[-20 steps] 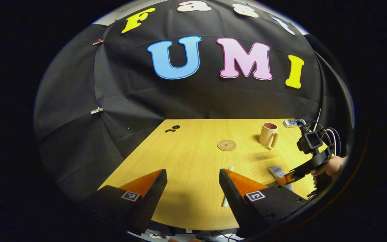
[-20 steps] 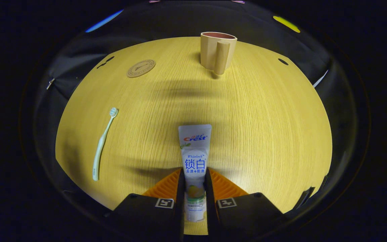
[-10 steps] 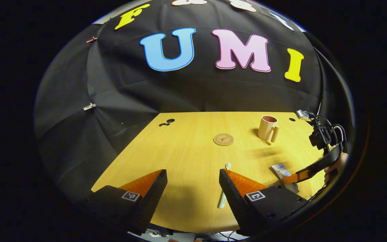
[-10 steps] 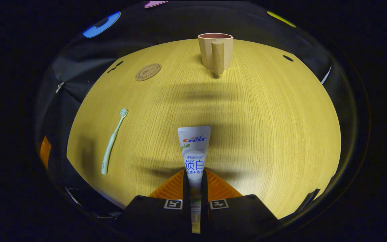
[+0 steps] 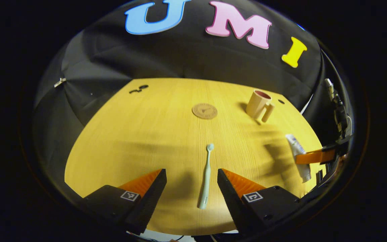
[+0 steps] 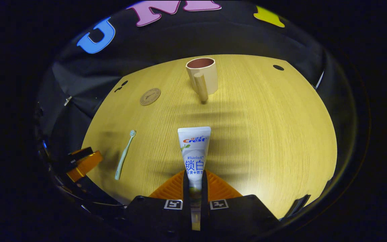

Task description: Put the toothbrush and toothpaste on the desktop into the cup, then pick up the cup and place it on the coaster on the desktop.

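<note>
Your right tool is clamped on the toothpaste: both fingers press its lower body, and the flat crimped end points forward toward the cup. The left gripper view shows the same tube held clear of the table, with its shadow on the wood below. Judge the step in hand as the carry of the toothpaste to the cup.

Your left tool is spread wide and holds nothing. The toothbrush lies flat on the table between its fingers, head pointing away from you; neither finger touches it.

The cup stands upright near the far edge of the table, mouth open, handle turned toward the right tool. The coaster lies bare to the left of the cup, apart from it.

Next move, right tool:
1. Bring the tube over the cup mouth.
2. Tilt the tube toward upright so that one end enters the opening.
3. Release only when the tube is inside the rim; the cup looks light and may tip if the tube strikes its wall.

Next move, left tool: lower over the toothbrush handle and close across its narrow width. The handle is thin and lies flush on the table, so the fingertips need to reach the surface.
</note>
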`<action>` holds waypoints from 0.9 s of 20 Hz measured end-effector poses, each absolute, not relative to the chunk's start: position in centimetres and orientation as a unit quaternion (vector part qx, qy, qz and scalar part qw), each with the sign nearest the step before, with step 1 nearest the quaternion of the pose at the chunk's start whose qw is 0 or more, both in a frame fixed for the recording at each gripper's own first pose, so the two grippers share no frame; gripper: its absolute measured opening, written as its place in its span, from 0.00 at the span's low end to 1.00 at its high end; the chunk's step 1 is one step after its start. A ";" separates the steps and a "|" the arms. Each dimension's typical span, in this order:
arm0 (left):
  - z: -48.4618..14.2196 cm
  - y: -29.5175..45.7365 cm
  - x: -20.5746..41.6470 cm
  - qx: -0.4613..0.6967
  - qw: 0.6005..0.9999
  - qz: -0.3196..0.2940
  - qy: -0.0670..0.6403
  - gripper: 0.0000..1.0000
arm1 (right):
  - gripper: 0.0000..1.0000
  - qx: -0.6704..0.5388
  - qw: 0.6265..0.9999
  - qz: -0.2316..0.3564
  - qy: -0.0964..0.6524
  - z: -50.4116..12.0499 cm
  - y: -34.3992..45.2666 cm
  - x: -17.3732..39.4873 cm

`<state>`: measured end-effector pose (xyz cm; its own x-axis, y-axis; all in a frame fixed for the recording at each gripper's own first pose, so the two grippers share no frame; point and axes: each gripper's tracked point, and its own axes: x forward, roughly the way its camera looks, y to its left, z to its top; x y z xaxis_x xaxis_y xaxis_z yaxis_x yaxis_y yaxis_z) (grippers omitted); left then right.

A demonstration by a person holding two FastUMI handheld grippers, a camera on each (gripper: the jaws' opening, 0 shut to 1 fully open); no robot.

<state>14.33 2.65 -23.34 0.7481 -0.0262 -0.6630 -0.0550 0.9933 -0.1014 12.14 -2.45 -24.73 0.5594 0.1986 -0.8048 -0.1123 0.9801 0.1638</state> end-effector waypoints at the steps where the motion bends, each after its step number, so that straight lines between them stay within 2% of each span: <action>1: -24.1 2.3 14.6 -0.051 0.928 0.000 0.368 0.95 | 0.14 0.057 0.883 0.086 0.459 -24.4 -2.9 12.1; 6: -27.1 0.9 15.7 -0.021 0.903 -0.021 0.429 0.89 | 0.14 0.078 0.886 0.082 0.449 -22.9 -4.6 11.4; 12: -29.0 0.4 16.6 0.002 0.878 -0.015 0.478 0.76 | 0.14 0.073 0.891 0.097 0.438 -21.6 -5.9 11.1; 14: -29.3 -0.1 16.7 0.005 0.872 -0.016 0.489 0.67 | 0.14 0.081 0.890 0.102 0.437 -21.5 -6.1 11.3; 15: -29.4 -0.3 16.8 0.003 0.870 -0.017 0.493 0.69 | 0.14 0.083 0.890 0.104 0.437 -21.4 -6.2 11.6; 17: -29.6 -0.5 16.8 -0.001 0.864 -0.013 0.504 0.57 | 0.14 0.084 0.888 0.109 0.438 -21.5 -6.3 12.0; 18: -29.6 -0.6 16.8 0.000 0.859 -0.013 0.511 0.54 | 0.14 0.084 0.888 0.113 0.439 -21.6 -6.3 12.1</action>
<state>16.77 -0.60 -29.60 0.4770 -0.0217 -0.8786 0.0214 0.9997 -0.0131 12.07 -6.27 -21.57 0.5894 0.2746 -0.7597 -0.1276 0.9603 0.2481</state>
